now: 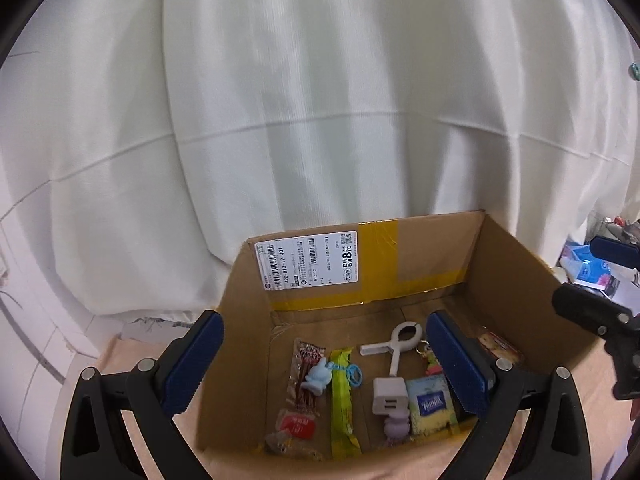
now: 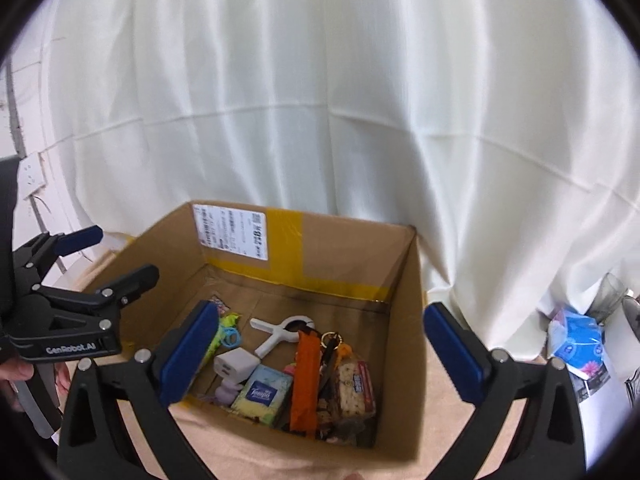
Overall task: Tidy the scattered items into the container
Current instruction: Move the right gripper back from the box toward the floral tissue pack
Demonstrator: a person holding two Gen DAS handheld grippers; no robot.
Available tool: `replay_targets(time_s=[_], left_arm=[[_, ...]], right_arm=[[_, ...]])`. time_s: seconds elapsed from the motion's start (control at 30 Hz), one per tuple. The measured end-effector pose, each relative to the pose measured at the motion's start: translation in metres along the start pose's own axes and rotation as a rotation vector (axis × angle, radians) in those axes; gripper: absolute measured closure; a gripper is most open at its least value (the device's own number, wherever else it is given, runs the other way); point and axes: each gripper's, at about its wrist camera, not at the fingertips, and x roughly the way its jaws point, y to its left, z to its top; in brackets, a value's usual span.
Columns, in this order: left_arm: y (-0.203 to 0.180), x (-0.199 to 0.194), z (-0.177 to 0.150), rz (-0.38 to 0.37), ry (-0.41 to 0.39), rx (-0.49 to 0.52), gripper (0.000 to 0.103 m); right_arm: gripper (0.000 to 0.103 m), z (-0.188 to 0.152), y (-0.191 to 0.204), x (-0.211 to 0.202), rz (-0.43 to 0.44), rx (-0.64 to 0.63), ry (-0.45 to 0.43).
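Both tools are held above the near rim of the cardboard box, angled down into it. The left tool is spread wide with nothing between its pads; the right tool is likewise spread and empty. The items are found gathered on the box floor: a white clip, a white charger, a tissue pack, an orange wrapper and a cracker packet. No loose item is seen on the beige surface beside the box. It is judged that the tidying is finished or nearly so, which would account for the empty tools.
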Motion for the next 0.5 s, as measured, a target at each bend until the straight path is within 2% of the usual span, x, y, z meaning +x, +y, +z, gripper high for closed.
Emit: replay_targets(time_s=[0.27, 0.5], left_arm=[[0.006, -0.070, -0.016, -0.003, -0.059, -0.023, 0.001], [0.004, -0.115, -0.044, -0.012, -0.080, -0.040, 0.001]], right_arm=[[0.000, -0.010, 0.011, -0.069, 0.020, 0.010, -0.073], [0.000, -0.034, 0.022, -0.109, 0.012, -0.011, -0.086]])
